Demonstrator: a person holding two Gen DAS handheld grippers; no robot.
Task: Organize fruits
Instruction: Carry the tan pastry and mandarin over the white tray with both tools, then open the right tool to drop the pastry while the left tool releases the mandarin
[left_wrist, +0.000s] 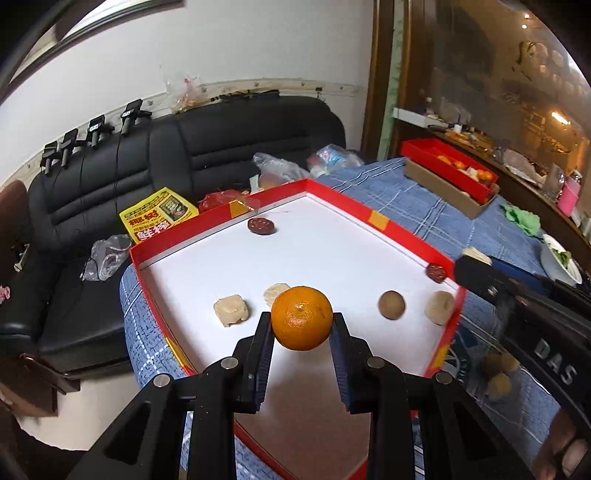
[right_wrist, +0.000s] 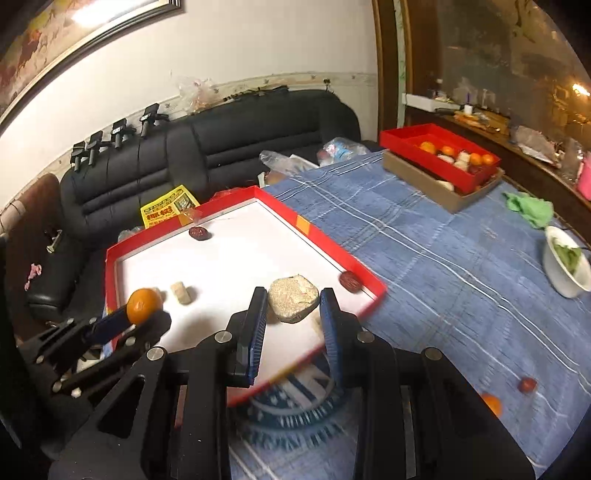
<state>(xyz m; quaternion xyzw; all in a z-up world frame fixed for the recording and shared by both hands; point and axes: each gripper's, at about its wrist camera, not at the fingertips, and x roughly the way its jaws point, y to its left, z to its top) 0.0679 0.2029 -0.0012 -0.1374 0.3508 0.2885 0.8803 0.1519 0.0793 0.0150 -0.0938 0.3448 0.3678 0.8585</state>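
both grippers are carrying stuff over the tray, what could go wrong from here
1. The left gripper pinches the round orange only at its fingertips; it may roll out.
2. The right gripper holds the pale block near the red tray's edge; a drop could land on the blue cloth.

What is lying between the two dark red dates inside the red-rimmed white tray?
Nothing: in both wrist views, only bare white tray floor separates the far dark red wrinkled date from the dark red wrinkled date in the right corner.
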